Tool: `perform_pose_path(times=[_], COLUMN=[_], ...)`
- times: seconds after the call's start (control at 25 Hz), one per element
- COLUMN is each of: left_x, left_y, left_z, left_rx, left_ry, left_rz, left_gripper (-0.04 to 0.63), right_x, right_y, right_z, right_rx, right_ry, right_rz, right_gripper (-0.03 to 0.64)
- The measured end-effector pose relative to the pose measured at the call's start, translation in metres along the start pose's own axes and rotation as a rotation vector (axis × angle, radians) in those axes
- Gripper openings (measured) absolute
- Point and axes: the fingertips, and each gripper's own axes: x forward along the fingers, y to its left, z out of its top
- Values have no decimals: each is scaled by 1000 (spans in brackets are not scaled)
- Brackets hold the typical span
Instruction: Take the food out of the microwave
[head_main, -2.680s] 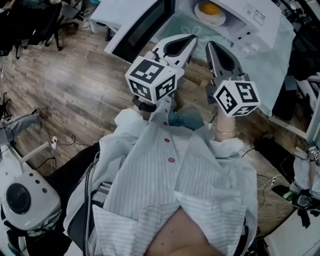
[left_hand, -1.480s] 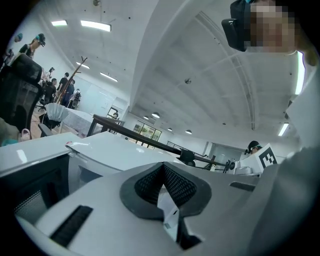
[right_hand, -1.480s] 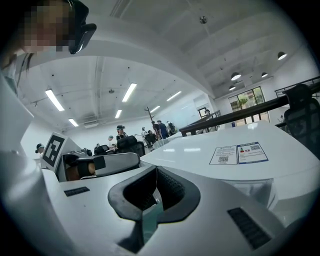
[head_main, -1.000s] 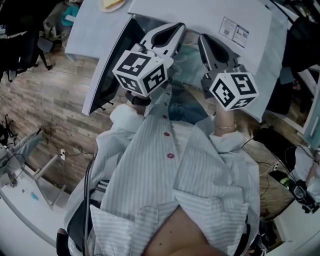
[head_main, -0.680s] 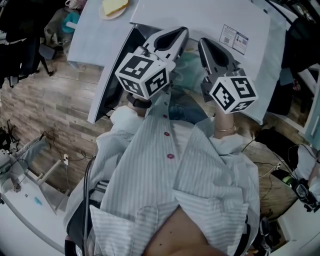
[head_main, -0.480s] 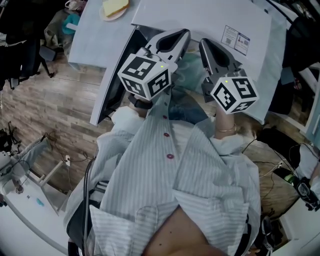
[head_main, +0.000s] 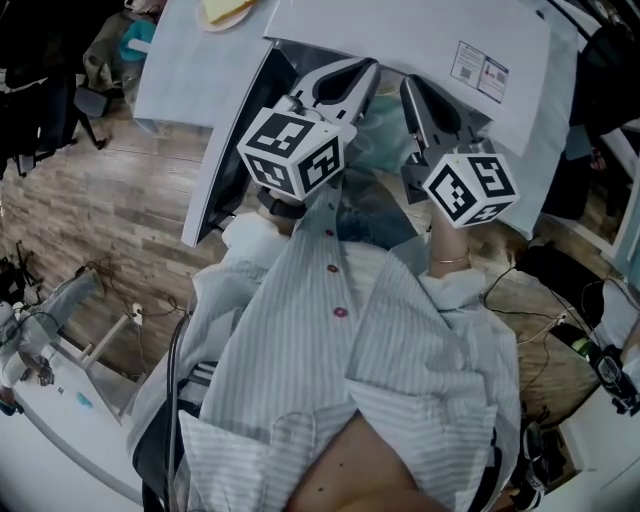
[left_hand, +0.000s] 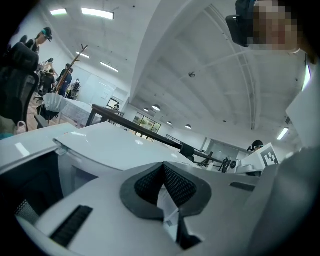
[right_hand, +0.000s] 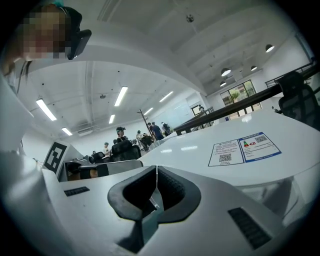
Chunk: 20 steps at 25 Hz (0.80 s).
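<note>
Our left hand-held gripper (left_hand: 162, 167) and right hand-held gripper (right_hand: 156, 170) are both clenched and empty. We should part the jaws and dip lower before reaching into the white boxy microwave (head_main: 400, 30) at top centre (its top hides any food inside). A plate of yellow food (head_main: 224, 10) sits upper left on the counter (head_main: 170, 60).

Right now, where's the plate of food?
Head view, top-left edge: the plate of food sits on the white tabletop, left of the microwave, beyond its open door.
</note>
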Motion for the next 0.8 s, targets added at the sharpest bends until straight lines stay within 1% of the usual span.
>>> perform_pose_path(times=[0.28,0.64,0.8], left_x=[-5,-6,-4], left_y=[6,15,21], left_z=[-17,-47,-61], left_rx=[-69,-161,-220], left_ry=[12,62,85], left_rz=[0,13,25], left_gripper=[9,9,12], right_x=[-6,-7,-7], right_y=[-2,-8,-15], right_z=[-15,-44,-57], right_rx=[21,94,131], right_ry=[13,73,95], right_rz=[0,-9,-26], right_gripper=[34,35,42])
